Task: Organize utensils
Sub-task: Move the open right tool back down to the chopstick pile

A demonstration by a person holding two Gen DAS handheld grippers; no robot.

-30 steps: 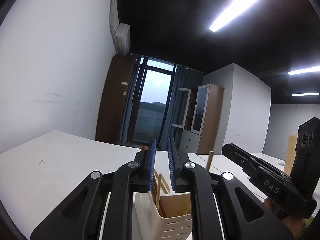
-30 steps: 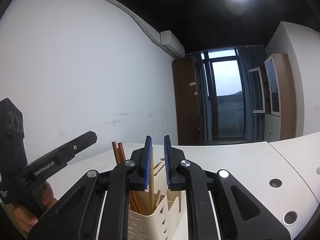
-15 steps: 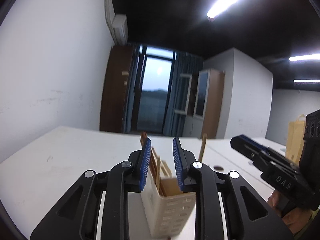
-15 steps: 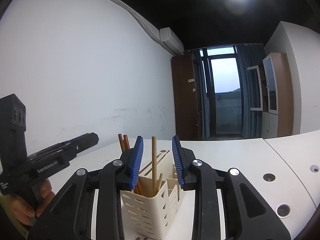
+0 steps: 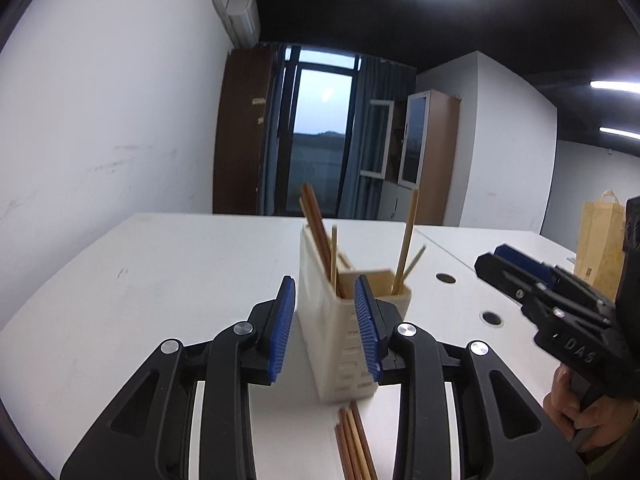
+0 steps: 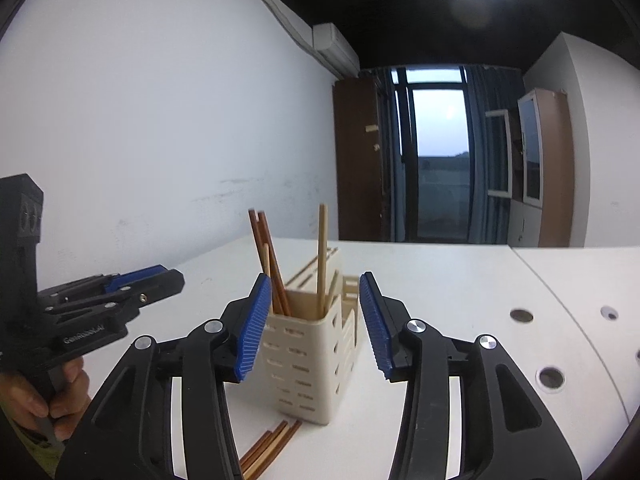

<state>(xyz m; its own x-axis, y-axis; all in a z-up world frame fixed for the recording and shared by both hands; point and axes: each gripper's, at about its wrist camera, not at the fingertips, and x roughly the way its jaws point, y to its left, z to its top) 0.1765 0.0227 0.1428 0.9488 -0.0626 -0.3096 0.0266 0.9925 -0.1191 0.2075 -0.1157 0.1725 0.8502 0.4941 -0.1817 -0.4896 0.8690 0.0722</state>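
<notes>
A cream slotted utensil holder [image 5: 338, 336] [image 6: 310, 356] stands on the white table and holds several wooden chopsticks [image 5: 406, 242] [image 6: 321, 258], light and dark brown. More dark chopsticks [image 5: 354, 446] [image 6: 270, 450] lie flat on the table in front of it. My left gripper [image 5: 326, 330] is open and empty, its jaws on either side of the holder's near corner. My right gripper [image 6: 314, 326] is open and empty, just in front of the holder. Each gripper shows in the other's view: the right one [image 5: 536, 280] and the left one [image 6: 132, 284].
The white table [image 5: 160, 280] runs back to a window and a wooden cabinet [image 5: 430, 156]. Round cable holes [image 6: 551, 377] dot the table on the right. A yellow paper bag [image 5: 598, 236] stands at the far right. A white wall runs along the left.
Both grippers opened from nearly shut and pulled back and up from the holder. The light chopstick once between the right jaws now stands free in the holder.
</notes>
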